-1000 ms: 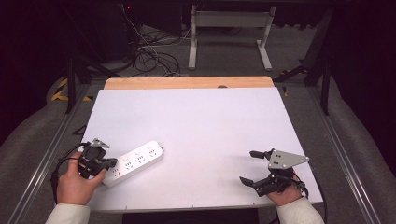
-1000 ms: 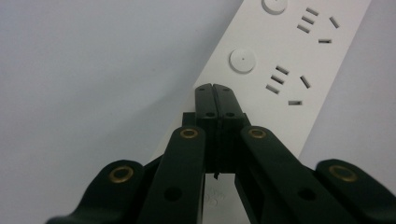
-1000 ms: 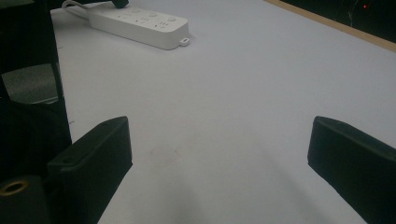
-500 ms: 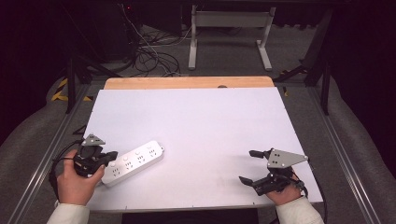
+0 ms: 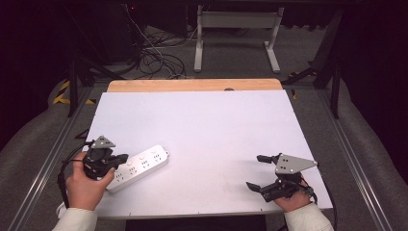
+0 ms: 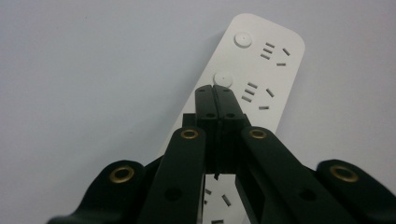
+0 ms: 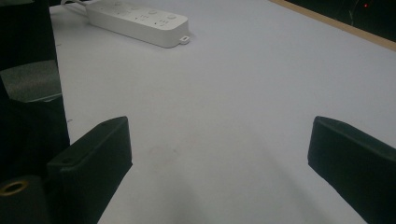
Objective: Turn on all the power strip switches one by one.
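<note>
A white power strip (image 5: 139, 166) lies flat and slanted on the white table (image 5: 202, 125) at the near left. In the left gripper view its round buttons and sockets (image 6: 268, 51) show just beyond my jaws. My left gripper (image 5: 122, 158) is shut with nothing between its jaws, and its tips (image 6: 215, 91) hover over the strip's middle, next to a button. My right gripper (image 5: 255, 172) rests at the near right of the table, open wide and holding nothing. Far across the table from the right gripper (image 7: 219, 128) is the power strip (image 7: 140, 18).
A wooden strip (image 5: 192, 85) edges the table's far side. Cables (image 5: 154, 53) and a white frame stand (image 5: 235, 33) sit on the floor beyond it. Metal rails (image 5: 48, 163) run along both sides of the table. A black cable (image 5: 62, 175) trails from the left gripper.
My left gripper has shifted slightly over the near end of the power strip. The strip and the right gripper have stayed put.
</note>
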